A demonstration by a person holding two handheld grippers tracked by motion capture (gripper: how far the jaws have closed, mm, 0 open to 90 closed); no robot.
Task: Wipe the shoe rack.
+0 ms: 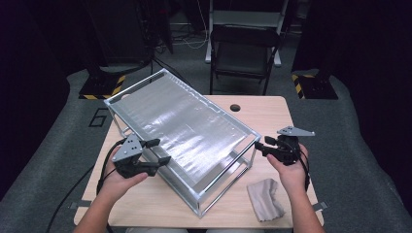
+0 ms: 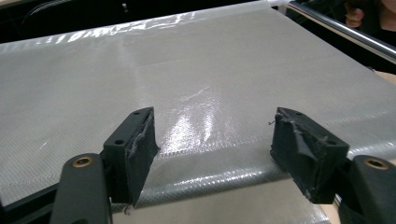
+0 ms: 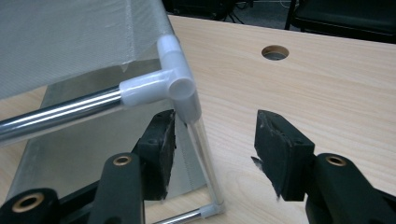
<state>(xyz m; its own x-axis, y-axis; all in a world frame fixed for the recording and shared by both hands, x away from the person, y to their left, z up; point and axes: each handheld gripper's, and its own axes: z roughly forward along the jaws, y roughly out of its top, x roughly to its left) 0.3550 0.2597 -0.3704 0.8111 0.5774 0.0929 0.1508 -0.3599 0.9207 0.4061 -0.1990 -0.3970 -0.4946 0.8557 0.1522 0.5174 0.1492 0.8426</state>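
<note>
A two-tier rack (image 1: 180, 121) of metal tubes, white plastic corner joints and grey mesh shelves stands slantwise on the wooden table (image 1: 272, 121). My left gripper (image 1: 159, 151) is at the rack's left long side near the front. It is open, and its jaws (image 2: 212, 140) hover wide apart over the edge of the top mesh shelf (image 2: 196, 70) without touching it. My right gripper (image 1: 260, 146) is at the rack's right corner and is also open. The upright post (image 3: 201, 140) below the white corner joint (image 3: 180, 84) passes between its jaws (image 3: 215, 140), close to the left pad (image 3: 161, 149).
A crumpled beige cloth (image 1: 265, 198) lies on the table near the front right, beside the right forearm. A round cable hole (image 1: 235, 107) sits at the table's far edge. A black folding chair (image 1: 243, 53) stands beyond the table on grey carpet.
</note>
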